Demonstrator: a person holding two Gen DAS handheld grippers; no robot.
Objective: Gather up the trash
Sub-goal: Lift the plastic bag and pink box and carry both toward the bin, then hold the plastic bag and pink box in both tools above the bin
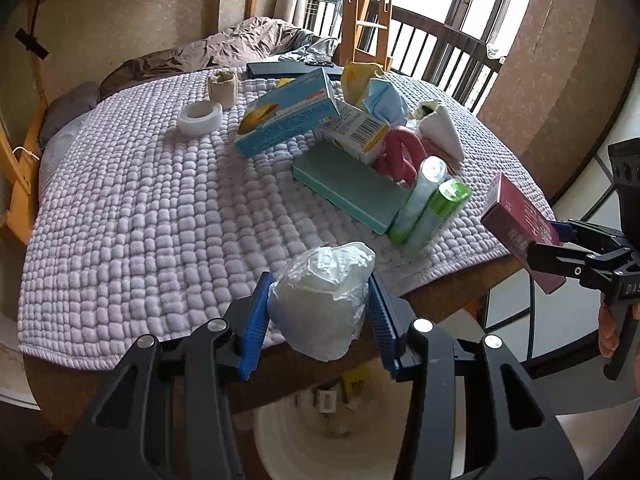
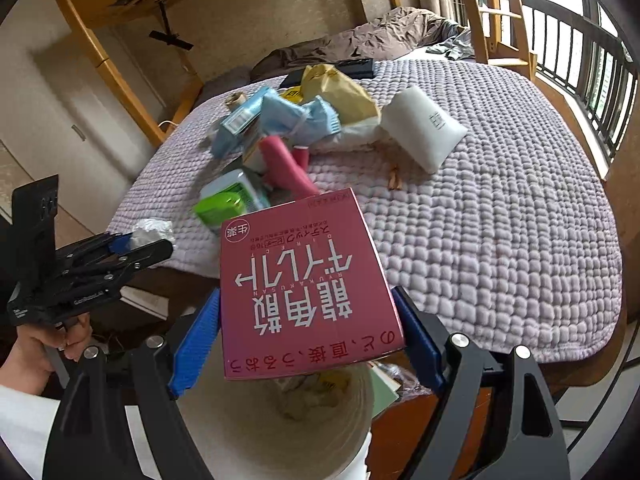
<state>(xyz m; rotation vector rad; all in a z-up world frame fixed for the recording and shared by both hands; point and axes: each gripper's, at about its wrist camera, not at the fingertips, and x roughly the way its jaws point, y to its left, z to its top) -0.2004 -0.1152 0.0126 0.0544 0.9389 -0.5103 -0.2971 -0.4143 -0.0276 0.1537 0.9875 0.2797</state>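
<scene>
Pinching a crumpled white wad wrapped in clear plastic film (image 1: 324,300) between its blue pads, the left gripper (image 1: 318,312) hangs at the near edge of the lilac quilted cover (image 1: 132,208), with the round cream waste bin (image 1: 280,440) directly below it. Beside it, the right gripper (image 2: 308,332) clamps a flat pink cardboard box printed with white Japanese lettering (image 2: 304,280) by its two side edges, also above the bin's open mouth, where a few scraps already lie. Back on the cover a heap of trash remains: a light blue carton (image 1: 288,116), a teal flat box (image 1: 348,186), two green-and-white tubes (image 1: 432,208), a crumpled blue face mask (image 1: 384,100), a pink bent roll (image 1: 400,152) and a white pouch (image 2: 424,132). A white ring (image 1: 200,116) sits apart from the heap.
</scene>
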